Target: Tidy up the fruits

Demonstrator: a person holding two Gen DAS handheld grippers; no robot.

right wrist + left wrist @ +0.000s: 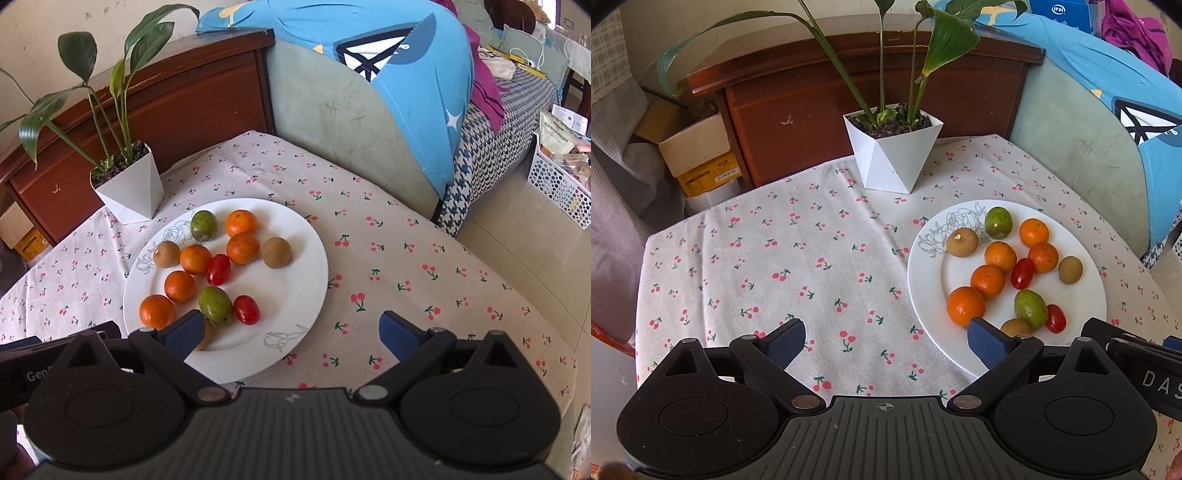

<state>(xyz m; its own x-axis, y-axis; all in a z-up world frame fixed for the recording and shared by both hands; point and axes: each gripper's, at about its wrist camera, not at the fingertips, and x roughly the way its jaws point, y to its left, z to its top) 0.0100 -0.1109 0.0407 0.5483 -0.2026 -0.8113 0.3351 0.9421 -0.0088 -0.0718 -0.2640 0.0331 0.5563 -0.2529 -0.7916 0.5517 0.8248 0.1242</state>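
Cherry-print tablecloth [798, 258], fruit plate [923, 266] just beyond spread fingers [986, 341].

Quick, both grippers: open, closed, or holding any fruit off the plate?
Left gripper: open, holding nothing, jaws spread over the tablecloth and plate edge.
Right gripper: open, holding nothing.

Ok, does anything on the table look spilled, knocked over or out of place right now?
Nothing stands out. All the fruit sits on the white plate, none has rolled onto the tablecloth, and the plant pot stands upright. The left gripper and right gripper both have open jaws, holding nothing.
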